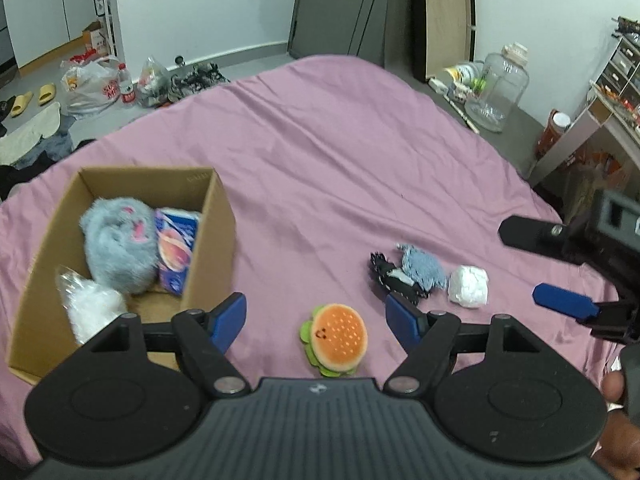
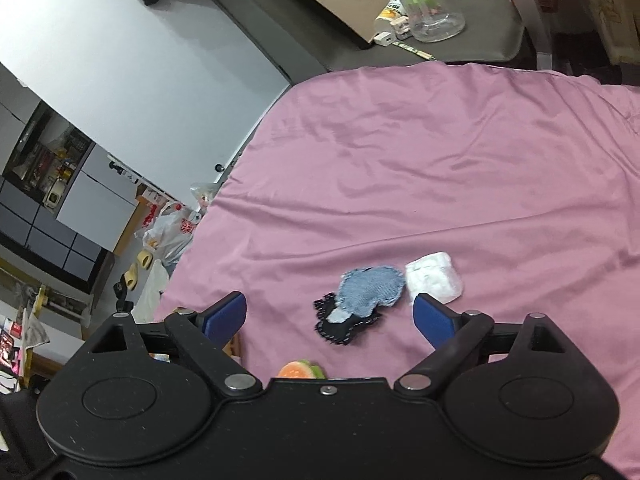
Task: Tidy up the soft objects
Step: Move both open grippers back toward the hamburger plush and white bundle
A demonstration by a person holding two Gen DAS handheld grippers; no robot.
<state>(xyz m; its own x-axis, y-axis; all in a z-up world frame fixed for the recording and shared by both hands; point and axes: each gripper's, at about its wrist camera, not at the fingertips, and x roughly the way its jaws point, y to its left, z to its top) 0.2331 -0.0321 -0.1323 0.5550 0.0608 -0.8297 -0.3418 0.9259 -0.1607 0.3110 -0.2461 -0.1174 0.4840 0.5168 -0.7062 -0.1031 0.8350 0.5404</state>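
Note:
A burger plush [image 1: 335, 339] lies on the pink bedsheet [image 1: 320, 160], between the open fingers of my left gripper [image 1: 316, 320]. A cardboard box [image 1: 208, 224] at the left holds a grey fluffy toy [image 1: 118, 244], a blue tissue pack [image 1: 176, 250] and a clear bag of white stuff [image 1: 90, 306]. A denim-and-black fabric piece [image 1: 408, 274] and a white wad [image 1: 468, 286] lie to the right. My right gripper [image 2: 330, 314] is open and empty, just short of the fabric piece [image 2: 360, 300] and the white wad [image 2: 434, 276]. It also shows in the left wrist view [image 1: 544, 264].
The sheet [image 2: 440, 160] stretches far ahead. Beyond the bed are a large clear jar [image 1: 498, 88], leaning boards [image 1: 444, 16], shelves at the right [image 1: 612, 92], and bags and slippers on the floor at the left [image 1: 92, 84].

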